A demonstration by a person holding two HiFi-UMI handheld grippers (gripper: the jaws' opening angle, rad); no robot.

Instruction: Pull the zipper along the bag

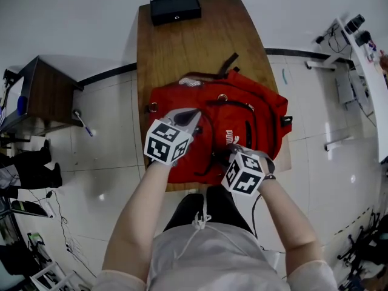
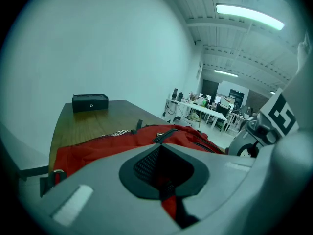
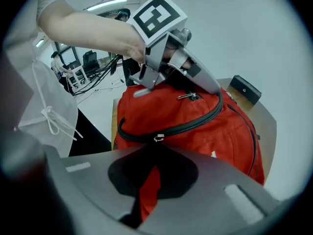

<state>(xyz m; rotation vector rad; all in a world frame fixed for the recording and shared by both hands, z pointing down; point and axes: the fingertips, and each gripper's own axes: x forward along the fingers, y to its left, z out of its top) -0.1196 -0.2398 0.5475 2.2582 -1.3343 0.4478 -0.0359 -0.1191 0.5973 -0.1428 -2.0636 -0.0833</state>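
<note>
A red backpack [image 1: 257, 115] lies flat on the wooden table [image 1: 182, 47]. Its black zipper track [image 3: 195, 124] curves across the front. My right gripper [image 1: 229, 155] is at the bag's near edge, jaws shut [image 3: 155, 153], with the metal zipper slider [image 3: 157, 138] right at their tips and its dark pull running in between them. My left gripper [image 1: 195, 119] rests on the bag's upper left part, with its tip [image 3: 216, 88] against the zipper track. Its jaws [image 2: 165, 187] are pinched on red fabric [image 2: 122, 143].
A black box [image 1: 175, 8] stands at the table's far end. A dark side table [image 1: 42, 90] is on the floor to the left. White desks and cables line the right side [image 1: 357, 71]. My body is close against the table's near edge.
</note>
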